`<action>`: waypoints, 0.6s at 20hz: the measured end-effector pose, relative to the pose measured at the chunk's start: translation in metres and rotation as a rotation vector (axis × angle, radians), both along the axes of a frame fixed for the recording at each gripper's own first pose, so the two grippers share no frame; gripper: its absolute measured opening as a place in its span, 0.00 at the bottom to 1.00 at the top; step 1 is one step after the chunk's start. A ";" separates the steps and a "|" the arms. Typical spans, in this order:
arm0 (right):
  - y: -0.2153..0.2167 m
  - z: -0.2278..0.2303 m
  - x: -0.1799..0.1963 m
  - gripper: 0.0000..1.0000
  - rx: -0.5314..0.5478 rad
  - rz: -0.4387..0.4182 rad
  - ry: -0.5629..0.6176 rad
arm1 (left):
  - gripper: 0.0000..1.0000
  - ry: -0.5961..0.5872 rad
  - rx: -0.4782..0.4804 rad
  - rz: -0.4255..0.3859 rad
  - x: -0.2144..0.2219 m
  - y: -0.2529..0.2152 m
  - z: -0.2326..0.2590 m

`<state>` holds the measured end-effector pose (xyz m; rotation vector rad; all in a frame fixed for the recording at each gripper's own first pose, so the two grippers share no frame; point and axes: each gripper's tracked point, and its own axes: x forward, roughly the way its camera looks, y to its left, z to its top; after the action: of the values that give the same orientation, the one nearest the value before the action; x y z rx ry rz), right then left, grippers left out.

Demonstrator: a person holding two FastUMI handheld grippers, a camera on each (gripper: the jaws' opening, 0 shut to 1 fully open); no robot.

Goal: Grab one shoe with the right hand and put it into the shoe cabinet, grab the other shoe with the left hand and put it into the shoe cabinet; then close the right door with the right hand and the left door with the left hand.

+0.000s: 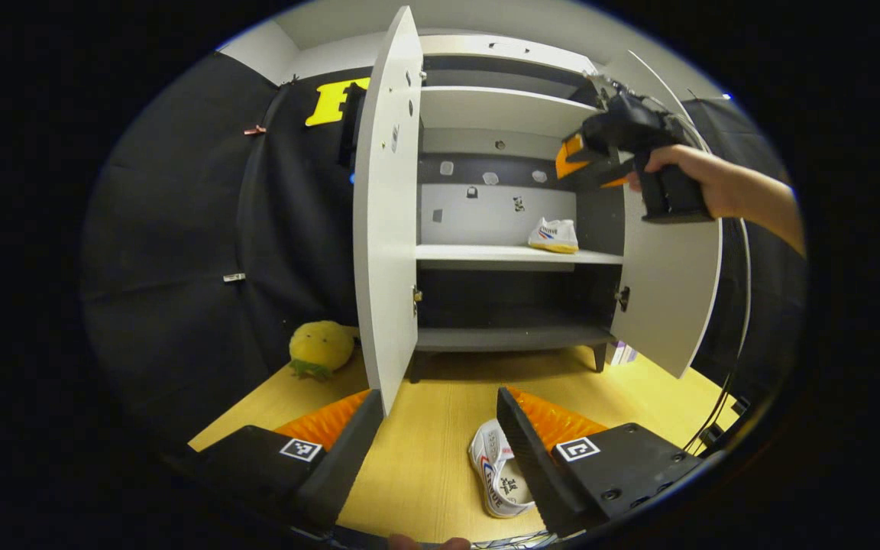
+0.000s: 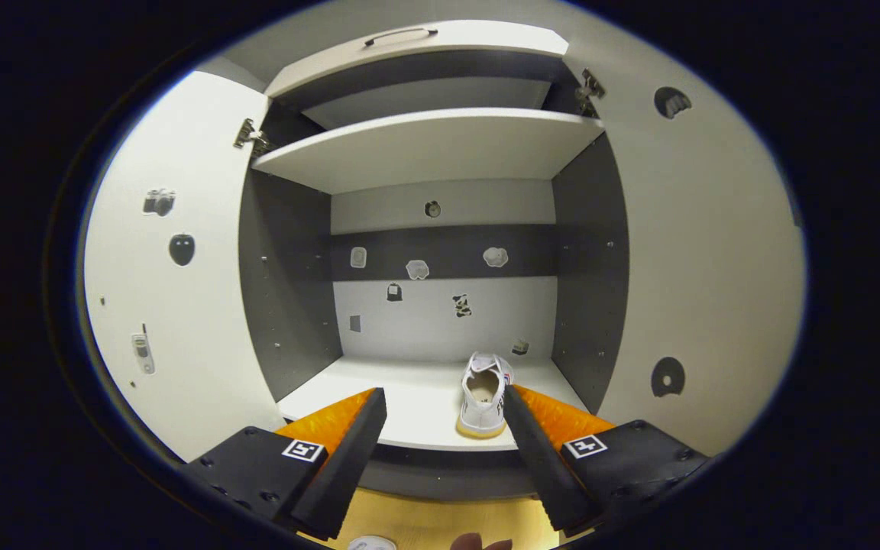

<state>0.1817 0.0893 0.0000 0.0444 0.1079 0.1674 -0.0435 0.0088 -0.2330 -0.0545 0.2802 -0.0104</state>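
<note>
Hiding half the floor shoe (image 1: pixel 497 470): left hand-held gripper (image 1: pixel 440 428).

No legible text on the shoe (image 1: pixel 499 470), cabinet stickers or tongs' square markers.

We see one shoe (image 1: pixel 554 235) on the cabinet's middle shelf (image 1: pixel 486 254), toward its right — the other shoe (image 1: pixel 497 470) lies on the floor (image 1: pixel 432 451) before the cabinet, between both open doors.
</note>
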 end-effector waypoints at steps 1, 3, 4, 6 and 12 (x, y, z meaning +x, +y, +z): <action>-0.001 0.003 -0.016 0.98 0.008 0.009 -0.016 | 0.95 0.016 -0.002 -0.014 -0.001 -0.005 -0.013; -0.008 0.006 -0.047 0.98 0.007 0.015 -0.038 | 0.95 0.059 -0.011 -0.046 -0.004 -0.016 -0.039; -0.013 0.009 -0.061 0.98 -0.005 0.011 -0.054 | 0.95 0.081 -0.016 -0.060 -0.005 -0.023 -0.053; -0.022 0.012 -0.087 0.98 -0.021 0.006 -0.077 | 0.95 0.121 -0.020 -0.081 -0.004 -0.033 -0.074; -0.060 0.015 -0.137 0.97 -0.048 -0.025 -0.074 | 0.93 0.220 0.020 -0.130 0.015 -0.056 -0.139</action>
<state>0.0448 0.0294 0.0152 -0.0080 0.0370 0.1414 -0.0285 -0.0475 -0.3719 -0.0169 0.5032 -0.1317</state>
